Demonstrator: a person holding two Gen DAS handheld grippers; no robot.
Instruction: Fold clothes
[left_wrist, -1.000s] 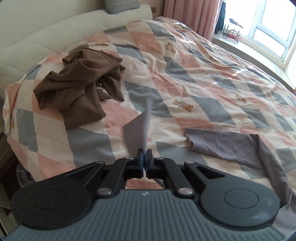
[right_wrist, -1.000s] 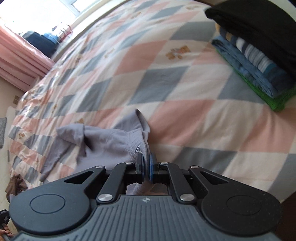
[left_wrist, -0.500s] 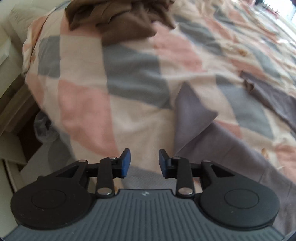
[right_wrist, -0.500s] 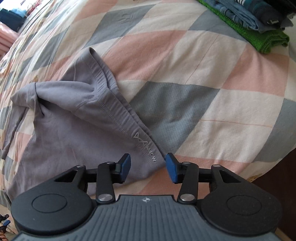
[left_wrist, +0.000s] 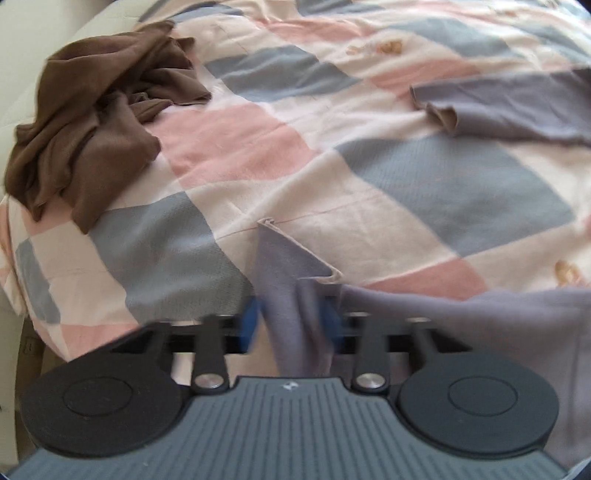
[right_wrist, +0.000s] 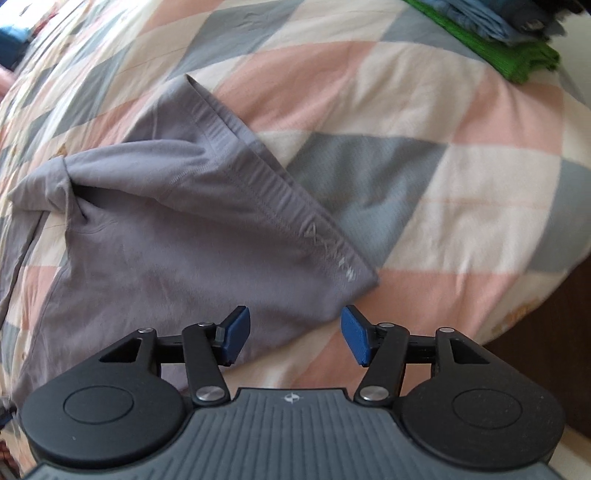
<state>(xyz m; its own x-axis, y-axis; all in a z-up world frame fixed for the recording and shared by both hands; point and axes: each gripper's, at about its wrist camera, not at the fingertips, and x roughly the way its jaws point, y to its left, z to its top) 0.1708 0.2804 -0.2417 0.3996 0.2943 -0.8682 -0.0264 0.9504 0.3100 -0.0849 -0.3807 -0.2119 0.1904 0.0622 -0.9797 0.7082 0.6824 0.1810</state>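
Grey garment (right_wrist: 166, 236) on quilt (right_wrist: 406, 110), hem between parted left tool (left_wrist: 291, 325) pads, right tool (right_wrist: 295, 336) parted just beside waistband.

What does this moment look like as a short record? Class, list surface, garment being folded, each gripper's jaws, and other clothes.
surface: checked bedspread
garment: grey garment, spread out, partly rumpled
left gripper: jaws open around a fabric corner, blurred
right gripper: jaws open, holding nothing
other clothes: brown heap; folded stack

One grey garment (right_wrist: 177, 236); one crumpled brown garment (left_wrist: 92, 122); one stack of folded clothes (right_wrist: 495, 33); one checked bedspread (left_wrist: 369, 166); two grippers, the left gripper (left_wrist: 291, 325) and the right gripper (right_wrist: 295, 336).
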